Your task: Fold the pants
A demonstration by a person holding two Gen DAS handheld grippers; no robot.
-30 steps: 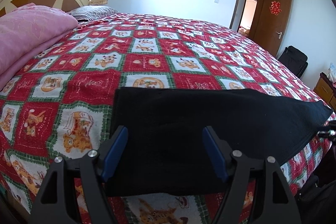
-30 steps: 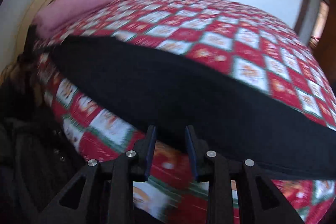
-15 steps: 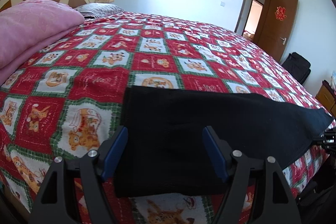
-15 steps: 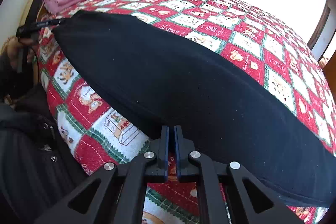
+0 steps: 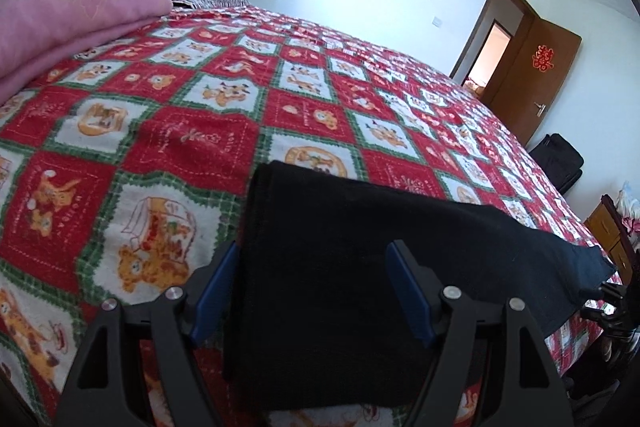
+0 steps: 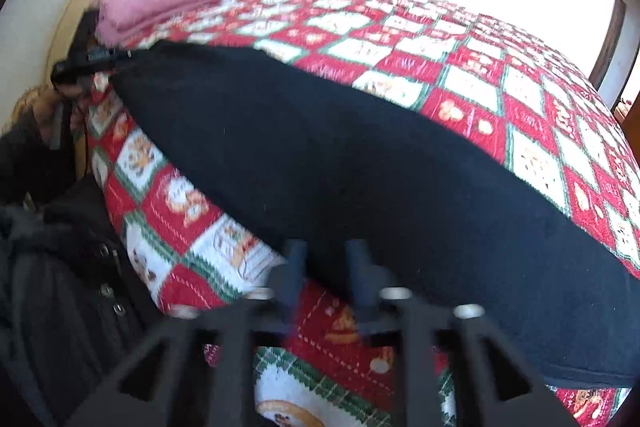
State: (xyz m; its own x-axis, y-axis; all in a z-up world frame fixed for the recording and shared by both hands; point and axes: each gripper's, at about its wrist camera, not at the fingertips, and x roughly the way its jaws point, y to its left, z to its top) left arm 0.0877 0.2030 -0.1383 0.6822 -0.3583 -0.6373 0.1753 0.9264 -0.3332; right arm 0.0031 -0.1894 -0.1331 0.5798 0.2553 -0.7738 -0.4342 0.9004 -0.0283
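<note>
Black pants lie flat in a long band along the bed edge. The left gripper has its jaws wide apart over one end; the right gripper has its jaws slightly apart at the near hem.

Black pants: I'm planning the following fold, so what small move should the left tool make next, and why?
Probably ease the left tool down to pinch the near end of the black pants: it is open, straddling that end, gripping nothing, with the pants flat on the bedspread.
</note>
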